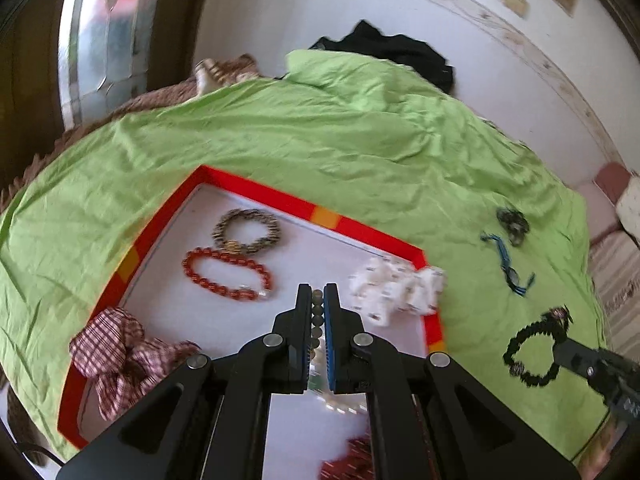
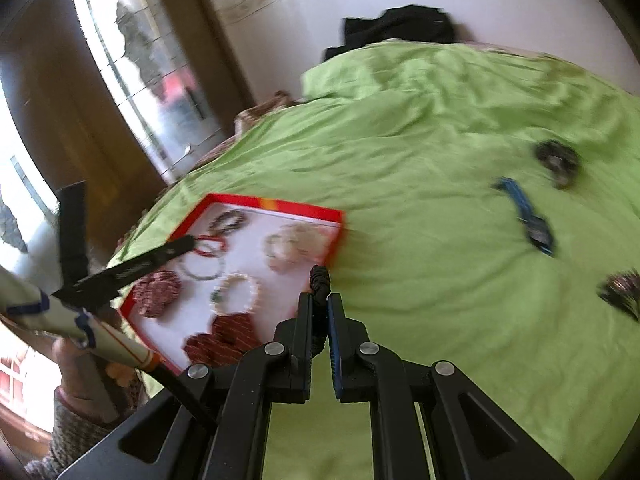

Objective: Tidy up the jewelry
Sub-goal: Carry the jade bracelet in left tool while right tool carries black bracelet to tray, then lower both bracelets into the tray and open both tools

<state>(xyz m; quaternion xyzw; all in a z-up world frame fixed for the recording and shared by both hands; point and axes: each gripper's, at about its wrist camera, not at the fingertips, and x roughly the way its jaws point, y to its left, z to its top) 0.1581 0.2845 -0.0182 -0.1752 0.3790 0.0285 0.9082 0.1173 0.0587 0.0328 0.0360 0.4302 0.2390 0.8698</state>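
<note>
A red-rimmed tray [image 1: 256,194] with a white floor lies on the green sheet [image 1: 320,140]. My left gripper [image 1: 318,292] hangs over the tray, shut on a string of grey-green beads [image 1: 318,314]. In the tray lie a brown bracelet [image 1: 246,230], a red bead bracelet [image 1: 228,274] and a plaid scrunchie [image 1: 116,344]; a white scrunchie [image 1: 396,290] drapes over its right rim. My right gripper [image 2: 320,300] is shut on a black ruffled band [image 2: 320,280], just right of the tray [image 2: 304,210]. The left wrist view shows that band [image 1: 528,356] hanging as a loop.
On the sheet to the right lie a blue band [image 2: 528,220], a dark round piece [image 2: 556,162] and a dark striped piece [image 2: 620,292]. Black clothing [image 1: 392,52] sits at the bed's far end by the white wall. A person's hand [image 2: 80,376] holds the left tool.
</note>
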